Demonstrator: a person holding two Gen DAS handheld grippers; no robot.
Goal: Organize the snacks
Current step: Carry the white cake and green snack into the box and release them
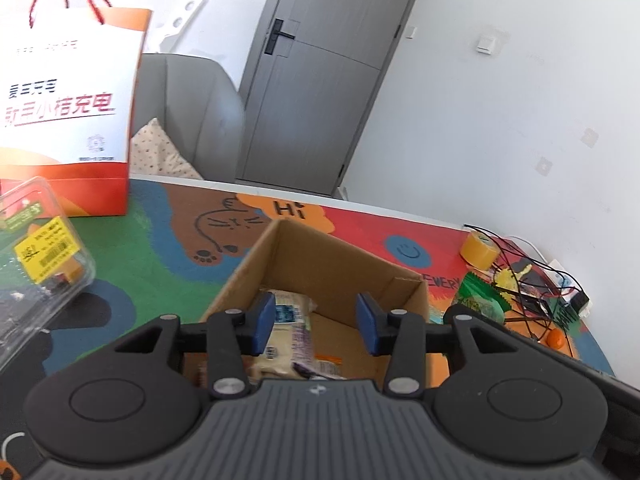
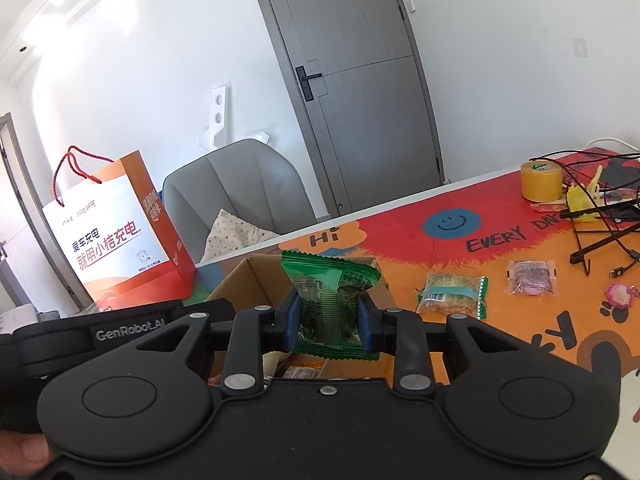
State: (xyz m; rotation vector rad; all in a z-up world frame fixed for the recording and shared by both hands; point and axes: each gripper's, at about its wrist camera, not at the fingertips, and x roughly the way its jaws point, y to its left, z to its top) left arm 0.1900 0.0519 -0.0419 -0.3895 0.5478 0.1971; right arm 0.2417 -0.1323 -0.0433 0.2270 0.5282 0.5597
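An open cardboard box (image 1: 340, 264) stands on the colourful mat and holds several wrapped snacks, among them a pale packet (image 1: 288, 332). My left gripper (image 1: 316, 322) is open and empty, hovering over the box. My right gripper (image 2: 328, 322) is shut on a green snack packet (image 2: 330, 304) and holds it upright above the same box (image 2: 244, 280). Two more snacks lie on the mat to the right: a green-edged packet (image 2: 452, 294) and a clear packet with a pink snack (image 2: 532, 278).
An orange-and-white paper bag (image 1: 68, 120) stands at the back left. A clear plastic clamshell (image 1: 36, 264) lies left of the box. A yellow tape roll (image 2: 542, 180), black cables (image 2: 600, 208) and a green wrapper (image 1: 480, 296) sit at the right. A grey chair (image 2: 236, 192) is behind the table.
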